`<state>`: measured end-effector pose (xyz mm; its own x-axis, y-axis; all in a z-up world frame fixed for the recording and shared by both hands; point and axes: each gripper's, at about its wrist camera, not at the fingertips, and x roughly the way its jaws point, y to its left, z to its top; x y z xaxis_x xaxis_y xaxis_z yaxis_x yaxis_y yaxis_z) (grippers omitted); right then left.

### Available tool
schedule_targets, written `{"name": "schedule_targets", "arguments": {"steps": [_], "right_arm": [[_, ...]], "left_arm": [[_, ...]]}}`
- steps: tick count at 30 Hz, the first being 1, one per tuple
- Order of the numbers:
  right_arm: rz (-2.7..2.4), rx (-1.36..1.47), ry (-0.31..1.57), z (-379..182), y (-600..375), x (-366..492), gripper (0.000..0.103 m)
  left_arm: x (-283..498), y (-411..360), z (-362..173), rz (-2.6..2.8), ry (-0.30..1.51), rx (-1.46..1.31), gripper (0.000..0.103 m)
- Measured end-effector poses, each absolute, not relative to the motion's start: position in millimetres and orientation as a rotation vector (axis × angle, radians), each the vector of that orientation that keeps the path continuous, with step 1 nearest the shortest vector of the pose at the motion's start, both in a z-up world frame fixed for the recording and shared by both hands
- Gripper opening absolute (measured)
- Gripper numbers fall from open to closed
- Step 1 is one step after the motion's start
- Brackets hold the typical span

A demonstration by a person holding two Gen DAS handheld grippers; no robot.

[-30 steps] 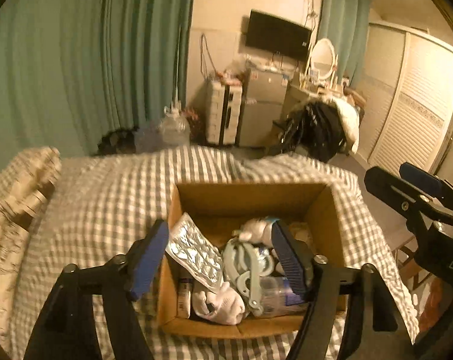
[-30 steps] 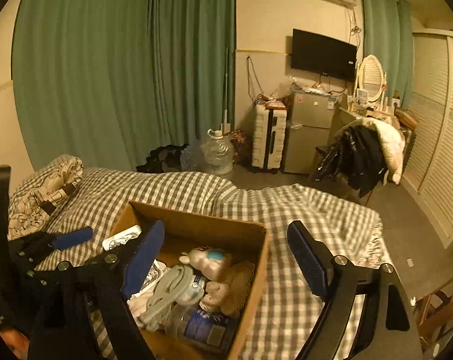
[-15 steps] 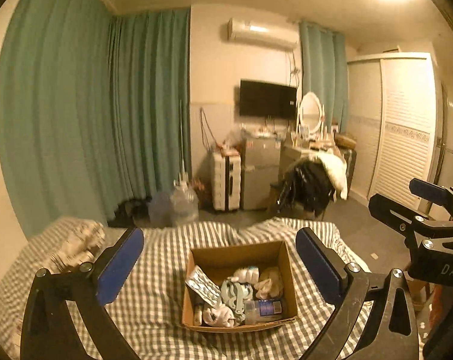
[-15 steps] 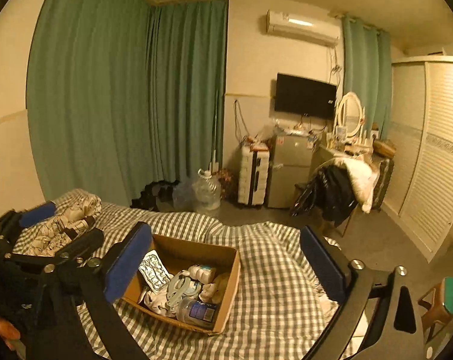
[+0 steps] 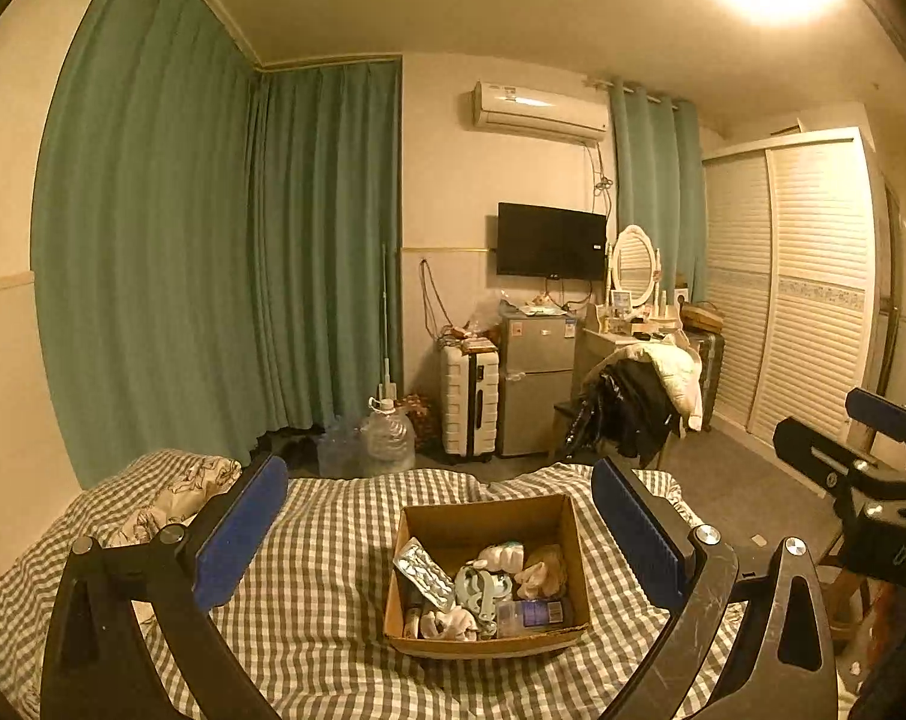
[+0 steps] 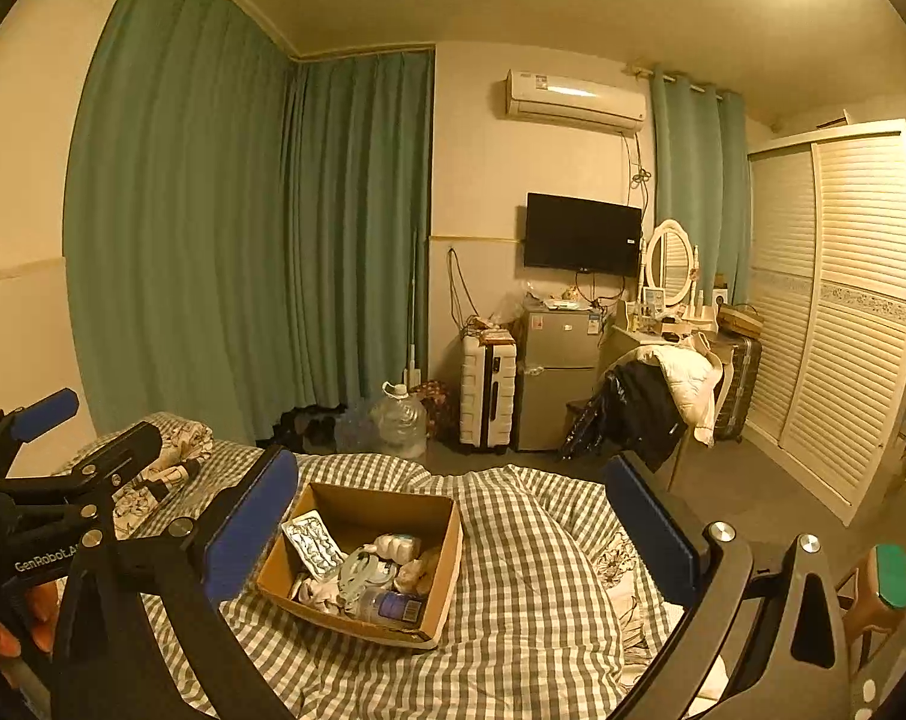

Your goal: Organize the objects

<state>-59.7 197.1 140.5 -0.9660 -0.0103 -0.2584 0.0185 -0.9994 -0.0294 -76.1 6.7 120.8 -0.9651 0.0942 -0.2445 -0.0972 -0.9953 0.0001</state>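
Observation:
An open cardboard box [image 5: 516, 517] sits on the checked bed cover [image 5: 321, 600]. It holds a blister pack [image 5: 424, 576], a pale green clip [image 5: 480, 591], white socks [image 5: 447, 624], a clear bottle [image 5: 531, 613] and a small soft toy [image 5: 504, 555]. The box also shows in the right wrist view [image 6: 369, 510]. My left gripper [image 5: 440, 531] is open and empty, well above and behind the box. My right gripper [image 6: 450, 531] is open and empty too, to the box's right.
A flowered pillow [image 5: 171, 498] lies at the bed's left. Beyond the bed stand water jugs [image 5: 387, 438], a white suitcase [image 5: 470, 402], a small fridge [image 5: 537, 384], a chair with coats [image 5: 639, 402] and a louvred wardrobe [image 5: 807, 300]. Green curtains [image 5: 213, 276] cover the left wall.
Both grippers have pulled up and back from just over the box, so the box looks far smaller. Both stay open and empty. The box's contents have not moved.

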Motion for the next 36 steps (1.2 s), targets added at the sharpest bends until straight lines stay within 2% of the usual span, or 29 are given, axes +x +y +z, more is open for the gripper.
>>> {"name": "schedule_targets", "arguments": {"steps": [7, 13, 19, 36], "right_arm": [[-3.133, 0.432, 0.056, 112, 197, -69, 0.103], [-3.099, 0.493, 0.065, 66, 195, -87, 0.103], [-3.069, 0.546, 0.072, 22, 190, -100, 0.103], [-3.078, 0.563, 0.095, 15, 189, -100, 0.103]], "left_arm": [[-79, -2, 93, 3.053, -0.081, -0.385, 0.103], [-85, -12, 50, 3.073, -0.15, -0.444, 0.103], [-96, -11, 7, 3.055, -0.137, -0.57, 0.103], [-95, -6, 3, 3.068, -0.056, -0.608, 0.103]]}}
